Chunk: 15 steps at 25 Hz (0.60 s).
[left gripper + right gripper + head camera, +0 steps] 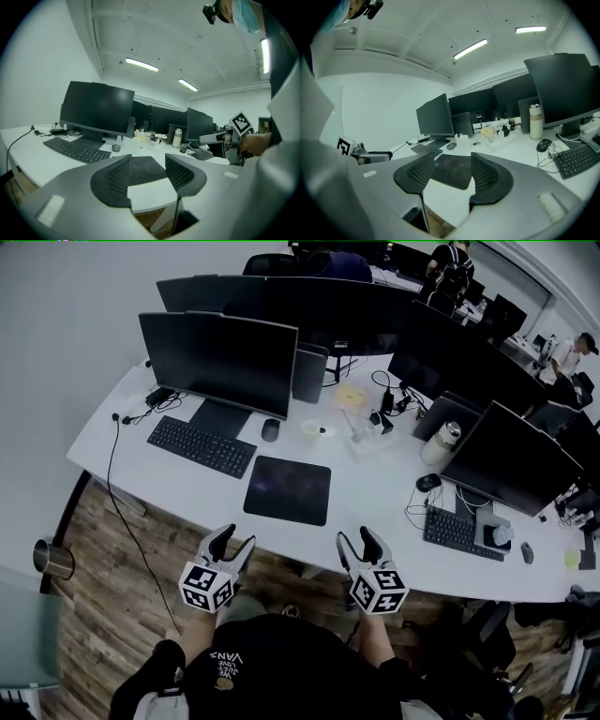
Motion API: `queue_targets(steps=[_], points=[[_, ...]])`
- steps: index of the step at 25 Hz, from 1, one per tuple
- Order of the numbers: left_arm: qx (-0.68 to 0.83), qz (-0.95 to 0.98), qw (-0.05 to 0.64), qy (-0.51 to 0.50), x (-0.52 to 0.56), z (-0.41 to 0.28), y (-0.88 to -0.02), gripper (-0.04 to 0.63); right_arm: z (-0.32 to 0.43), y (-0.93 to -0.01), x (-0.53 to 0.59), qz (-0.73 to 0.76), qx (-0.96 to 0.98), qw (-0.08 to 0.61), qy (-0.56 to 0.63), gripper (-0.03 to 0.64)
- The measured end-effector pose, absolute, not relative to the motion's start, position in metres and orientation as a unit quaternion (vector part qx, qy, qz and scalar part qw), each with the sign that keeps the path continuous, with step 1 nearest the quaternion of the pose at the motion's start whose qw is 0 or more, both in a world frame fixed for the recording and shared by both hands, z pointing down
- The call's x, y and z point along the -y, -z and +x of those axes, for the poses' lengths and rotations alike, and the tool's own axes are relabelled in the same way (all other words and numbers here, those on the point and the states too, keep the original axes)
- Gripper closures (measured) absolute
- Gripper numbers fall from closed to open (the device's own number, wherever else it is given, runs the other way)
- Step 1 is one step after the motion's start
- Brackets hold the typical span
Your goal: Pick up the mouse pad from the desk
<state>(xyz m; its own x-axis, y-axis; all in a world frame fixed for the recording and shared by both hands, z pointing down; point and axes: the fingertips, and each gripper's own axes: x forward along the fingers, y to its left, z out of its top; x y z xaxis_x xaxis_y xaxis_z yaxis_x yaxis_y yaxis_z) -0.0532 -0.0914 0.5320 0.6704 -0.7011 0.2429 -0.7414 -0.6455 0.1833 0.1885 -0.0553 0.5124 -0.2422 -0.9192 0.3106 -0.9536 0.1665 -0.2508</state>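
A dark rectangular mouse pad (288, 488) lies flat on the white desk (375, 502), near its front edge. My left gripper (234, 541) hangs over the floor just short of the desk edge, below the pad's left corner, jaws open and empty. My right gripper (360, 544) is at the desk edge to the pad's lower right, also open and empty. Between the left gripper's (148, 171) jaws the mouse pad (147, 167) shows ahead. The right gripper (451, 172) likewise frames the mouse pad (454, 169).
A black keyboard (201, 445) and a grey mouse (270, 429) lie left of the pad under a monitor (218, 360). A cup (311, 432), a bottle (440, 442), cables, more monitors and a second keyboard (461, 532) fill the right. Wood floor (112, 596) lies below.
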Motion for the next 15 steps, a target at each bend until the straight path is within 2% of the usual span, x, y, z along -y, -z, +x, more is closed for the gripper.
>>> queue_targets(steps=[7,15], points=[[0.418,0.879,0.194,-0.122,0.122,-0.056,-0.582,0.4,0.196,-0.53,0.088,0.609,0.763,0.056,-0.211,0.383],[0.387,0.876,0.221,-0.184,0.174,-0.054,-0.621,0.4,0.191,-0.549,0.144,0.627,0.745,0.072,-0.217,0.383]])
